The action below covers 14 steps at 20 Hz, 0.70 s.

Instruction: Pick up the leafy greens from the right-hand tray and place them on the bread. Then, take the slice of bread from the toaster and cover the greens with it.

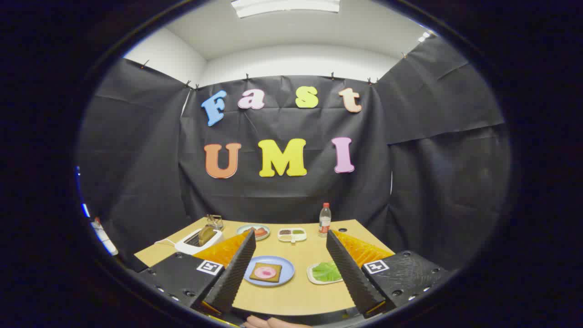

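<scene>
Your gripper (290,243) above the tabletop (291,296), fingers spread wide and gripping nothing.
Between the fingers lie the blue plate (286,275) carrying the bread (265,272) and, beside it, the right-hand tray (313,276) with the leafy greens (326,271); beyond your left finger, the toaster (199,241) holds a slice (206,234).

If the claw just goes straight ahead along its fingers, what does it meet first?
Probably the blue plate with the bread, lying between the open claw fingers just ahead. The leafy greens sit off by the right finger. Depth is unclear; a level path might pass over both.
</scene>
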### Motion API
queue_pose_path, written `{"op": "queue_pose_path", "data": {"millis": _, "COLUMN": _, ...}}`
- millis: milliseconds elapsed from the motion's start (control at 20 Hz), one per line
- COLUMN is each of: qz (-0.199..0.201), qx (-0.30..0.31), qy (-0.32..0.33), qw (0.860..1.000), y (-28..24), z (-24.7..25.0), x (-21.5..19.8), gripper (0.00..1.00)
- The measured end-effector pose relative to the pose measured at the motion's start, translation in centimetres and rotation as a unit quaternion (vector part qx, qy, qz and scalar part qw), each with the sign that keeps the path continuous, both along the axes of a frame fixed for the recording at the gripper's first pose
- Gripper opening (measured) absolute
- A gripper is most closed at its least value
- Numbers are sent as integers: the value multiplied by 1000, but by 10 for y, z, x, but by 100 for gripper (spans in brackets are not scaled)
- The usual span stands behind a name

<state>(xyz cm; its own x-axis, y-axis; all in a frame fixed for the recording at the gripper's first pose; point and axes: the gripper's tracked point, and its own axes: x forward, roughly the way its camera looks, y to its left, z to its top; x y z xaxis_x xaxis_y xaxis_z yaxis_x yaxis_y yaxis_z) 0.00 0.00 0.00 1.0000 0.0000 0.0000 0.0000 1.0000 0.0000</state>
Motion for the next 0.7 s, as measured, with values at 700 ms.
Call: {"op": "queue_pose_path", "data": {"millis": 700, "qz": -33, "qx": -9, "qy": -14, "qw": 999, "y": -13, "z": -2, "x": 18, "gripper": 96}}
